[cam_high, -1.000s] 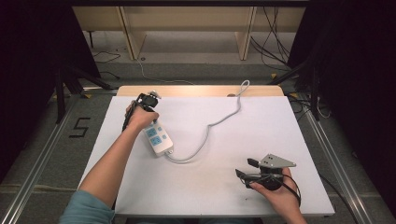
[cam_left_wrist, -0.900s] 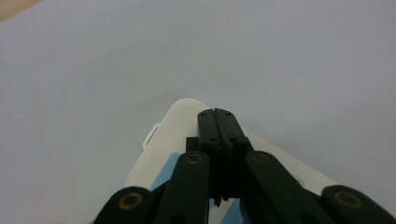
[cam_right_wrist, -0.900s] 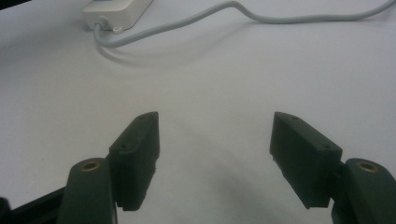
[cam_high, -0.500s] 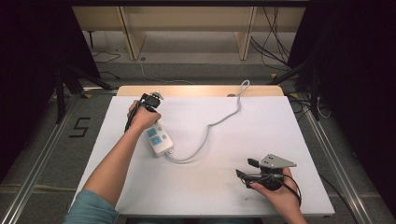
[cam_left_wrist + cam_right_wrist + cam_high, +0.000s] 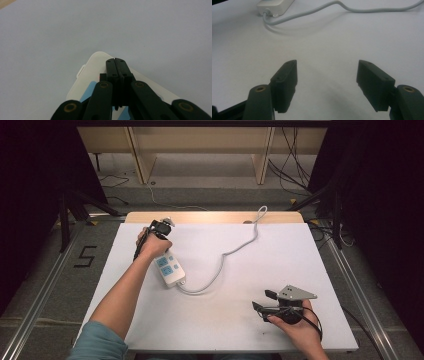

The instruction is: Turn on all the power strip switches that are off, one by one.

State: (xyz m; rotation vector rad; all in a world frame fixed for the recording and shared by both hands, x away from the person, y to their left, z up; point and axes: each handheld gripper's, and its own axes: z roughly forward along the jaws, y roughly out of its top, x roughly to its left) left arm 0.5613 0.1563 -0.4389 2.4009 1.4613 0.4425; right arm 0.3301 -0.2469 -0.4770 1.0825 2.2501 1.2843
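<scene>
A white power strip (image 5: 170, 270) with blue outlets lies left of centre on the table, and its grey cable (image 5: 225, 254) curls away to the far edge. My left gripper (image 5: 160, 229) stands over the strip's far end. In the left gripper view its jaws are shut together, with the tips (image 5: 116, 62) over the strip's rounded end (image 5: 97, 58), beside a small red part. Whether they touch it I cannot tell. My right gripper (image 5: 263, 300) rests low near the front right, open (image 5: 327, 67) with nothing between its fingers. It points towards the strip (image 5: 275, 5) and cable (image 5: 352, 7).
The white table top (image 5: 280, 260) has a wooden strip (image 5: 210, 216) along its far edge, where the cable drops off. Metal rails (image 5: 350, 280) run along both sides of the table. Grey floor and wooden shelving legs lie beyond.
My left gripper has edged slightly to the right over the strip's far end. The right gripper and the strip have stayed put.
</scene>
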